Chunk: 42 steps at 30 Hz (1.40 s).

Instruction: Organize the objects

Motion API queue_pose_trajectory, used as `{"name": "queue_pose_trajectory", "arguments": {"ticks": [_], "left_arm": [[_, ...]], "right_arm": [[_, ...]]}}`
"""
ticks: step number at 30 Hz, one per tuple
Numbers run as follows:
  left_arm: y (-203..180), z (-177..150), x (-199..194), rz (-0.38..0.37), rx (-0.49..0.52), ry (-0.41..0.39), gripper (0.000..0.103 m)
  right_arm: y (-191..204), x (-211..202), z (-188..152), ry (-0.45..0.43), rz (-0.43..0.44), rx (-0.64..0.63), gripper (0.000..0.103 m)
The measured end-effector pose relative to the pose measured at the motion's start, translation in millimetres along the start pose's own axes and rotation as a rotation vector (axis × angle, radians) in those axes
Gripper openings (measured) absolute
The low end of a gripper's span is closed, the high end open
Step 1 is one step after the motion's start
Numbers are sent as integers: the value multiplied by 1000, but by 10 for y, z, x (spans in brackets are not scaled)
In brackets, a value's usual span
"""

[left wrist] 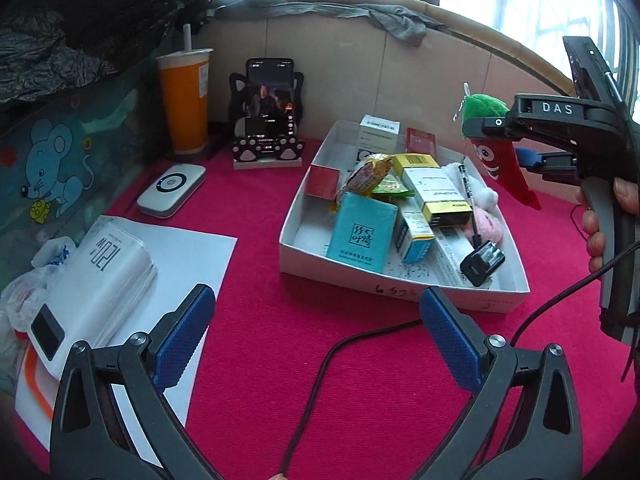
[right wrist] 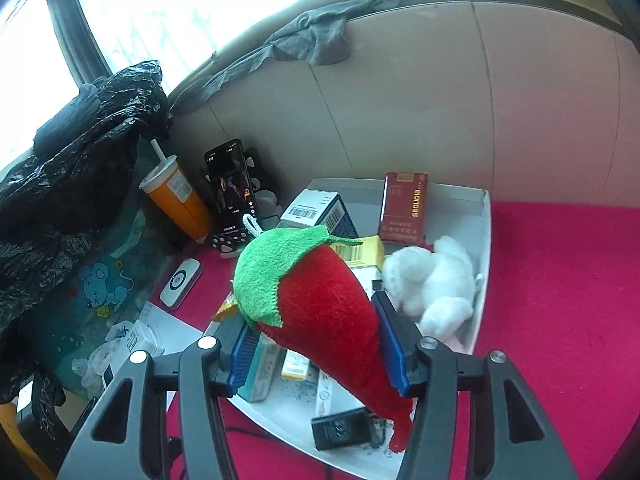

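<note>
My right gripper (right wrist: 316, 320) is shut on a red plush chili pepper (right wrist: 320, 300) with a green top, its blue pads pressing both sides. It holds the pepper in the air above the right side of a white cardboard box (left wrist: 400, 284). In the left wrist view the pepper (left wrist: 500, 160) hangs tip down from that gripper (left wrist: 500, 142), which a hand holds. The box (right wrist: 484, 240) contains several small cartons, snack packets, a black charger (left wrist: 482, 264) and a white plush toy (right wrist: 432, 280). My left gripper (left wrist: 316, 304) is open over the red cloth in front of the box, holding nothing.
An orange drink cup (left wrist: 186, 100) and a phone on a stand (left wrist: 270, 100) are at the back. A white round-marked device (left wrist: 172, 190), a power bank (left wrist: 96, 276) on paper and a black plastic bag (left wrist: 80, 12) lie left. A black cable (left wrist: 320, 368) crosses the cloth.
</note>
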State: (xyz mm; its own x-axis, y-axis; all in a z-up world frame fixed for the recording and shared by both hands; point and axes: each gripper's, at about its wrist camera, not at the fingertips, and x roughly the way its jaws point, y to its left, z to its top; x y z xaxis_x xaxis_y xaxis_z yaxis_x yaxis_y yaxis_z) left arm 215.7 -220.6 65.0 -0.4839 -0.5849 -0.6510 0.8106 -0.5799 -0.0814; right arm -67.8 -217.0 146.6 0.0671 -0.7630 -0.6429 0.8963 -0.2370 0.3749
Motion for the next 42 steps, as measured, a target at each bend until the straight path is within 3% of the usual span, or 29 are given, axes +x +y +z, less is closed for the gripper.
{"name": "queue_pose_trajectory", "arguments": {"ticks": [6, 14, 21, 24, 26, 29, 33, 38, 42], "left_arm": [[77, -28, 24, 34, 0, 8, 103], [89, -29, -4, 71, 13, 0, 103], [-6, -7, -153, 100, 39, -45, 103], [-110, 12, -227, 204, 80, -64, 103], [-178, 15, -304, 230, 104, -105, 103], [-251, 45, -425, 164, 99, -131, 103], [-392, 68, -565, 96, 116, -149, 103], [-623, 176, -782, -6, 141, -174, 103], [-860, 318, -1036, 4, 185, -240, 103]], "right_arm": [[199, 307, 108, 20, -34, 4, 56], [275, 341, 147, -50, -146, -55, 76], [234, -69, 69, -177, -193, -92, 79], [281, -442, -63, -287, -219, -146, 80], [323, -753, -193, -380, -236, -181, 82], [356, -1238, -438, -523, -271, -226, 87], [266, -1743, -719, -648, -329, -187, 103], [99, -2071, -951, -623, -434, -112, 103], [-51, -2390, -1206, -672, -452, -60, 103]]}}
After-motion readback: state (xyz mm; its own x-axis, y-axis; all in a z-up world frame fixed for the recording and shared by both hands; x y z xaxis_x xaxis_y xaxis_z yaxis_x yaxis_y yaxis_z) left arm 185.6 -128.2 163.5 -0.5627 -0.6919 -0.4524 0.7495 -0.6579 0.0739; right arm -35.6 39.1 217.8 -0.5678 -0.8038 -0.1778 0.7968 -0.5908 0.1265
